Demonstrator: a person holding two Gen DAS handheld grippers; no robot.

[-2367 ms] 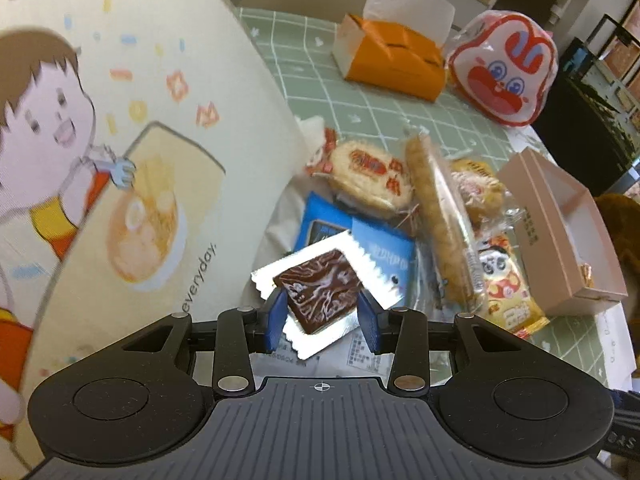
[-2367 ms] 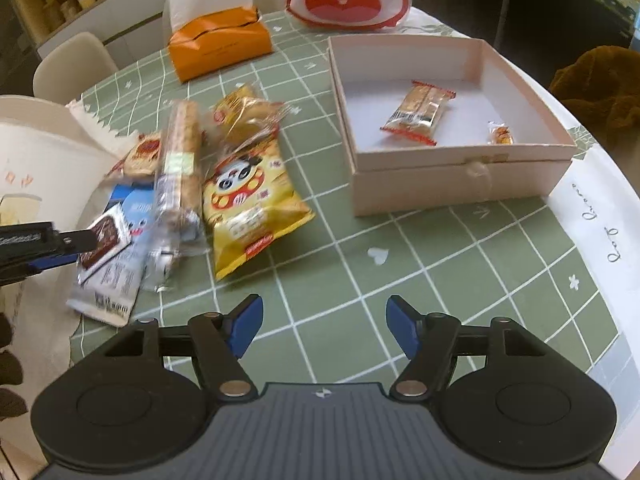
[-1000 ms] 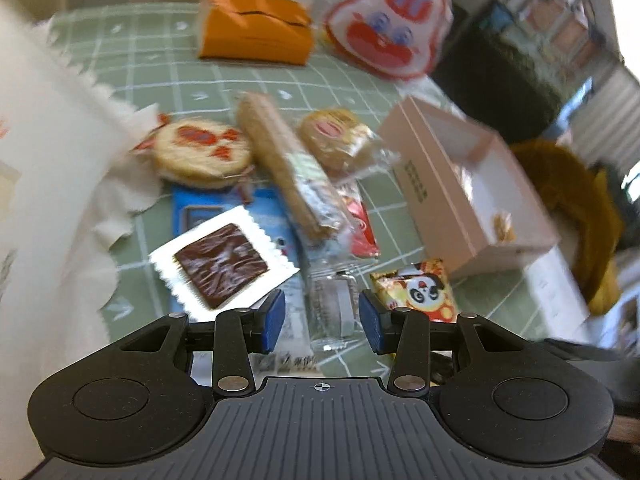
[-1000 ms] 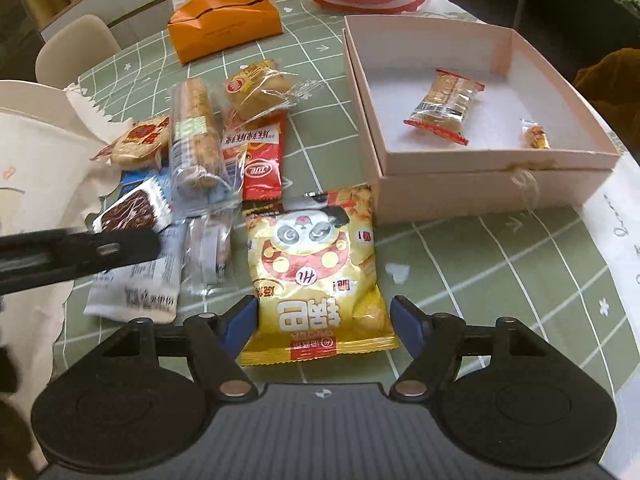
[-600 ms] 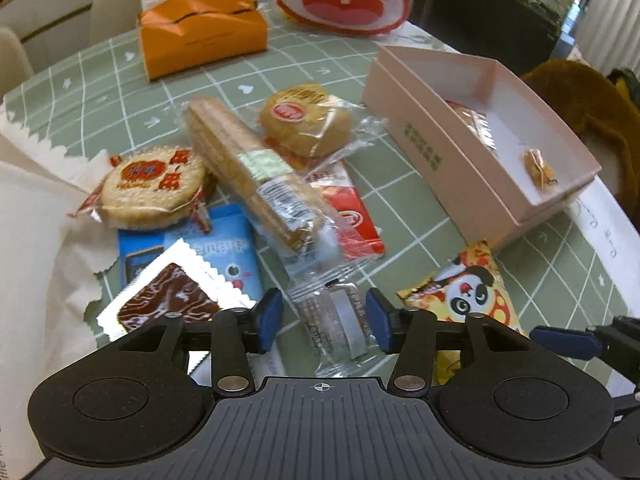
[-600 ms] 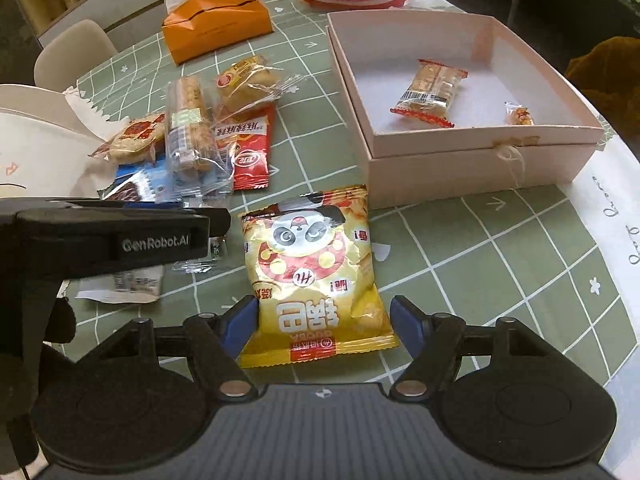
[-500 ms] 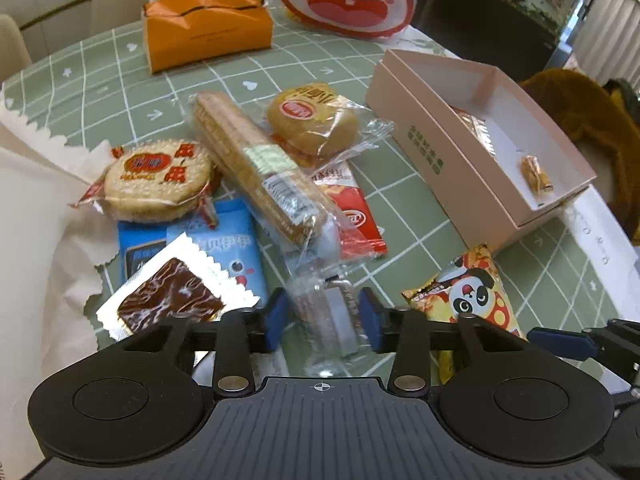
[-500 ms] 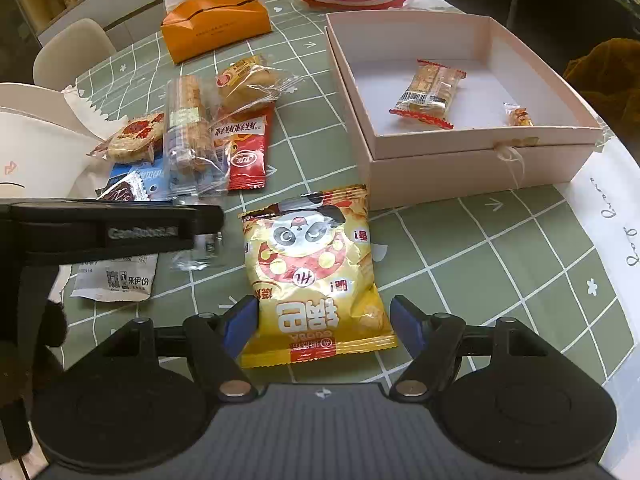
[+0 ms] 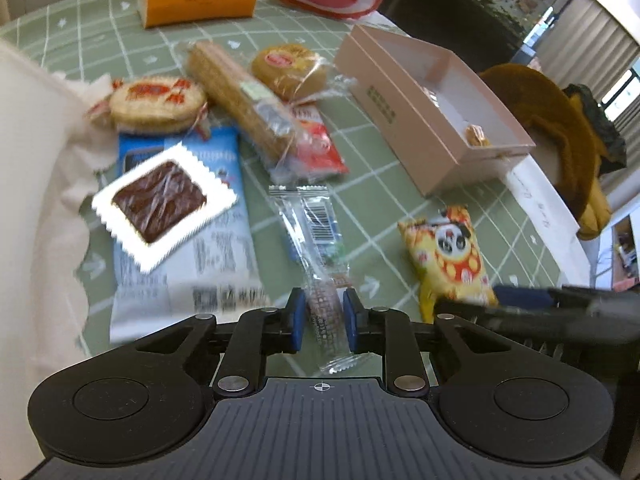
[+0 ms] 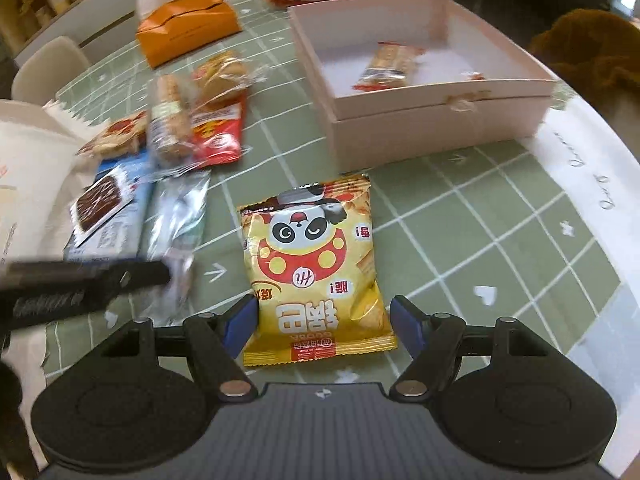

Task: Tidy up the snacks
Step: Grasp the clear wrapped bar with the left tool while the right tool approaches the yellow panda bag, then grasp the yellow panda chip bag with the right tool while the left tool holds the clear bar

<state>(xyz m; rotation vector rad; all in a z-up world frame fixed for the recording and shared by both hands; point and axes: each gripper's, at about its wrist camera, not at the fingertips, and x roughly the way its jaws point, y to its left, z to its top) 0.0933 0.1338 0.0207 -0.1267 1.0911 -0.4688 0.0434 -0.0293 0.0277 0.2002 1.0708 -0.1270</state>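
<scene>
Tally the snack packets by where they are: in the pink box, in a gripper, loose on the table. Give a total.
In the pink box: 2
Gripped by the left gripper, the clear wafer packet: 1
Loose on the table: 7, with the yellow panda bag between the open right gripper
Total: 10

Mounted on each hand-held gripper, angled steeply down, close over the tabletop (image 9: 384,216), both catching the pink box (image 9: 404,108) (image 10: 432,128).

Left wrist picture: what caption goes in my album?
Left gripper pinches a clear-wrapped snack bar beside the pink box.
</scene>
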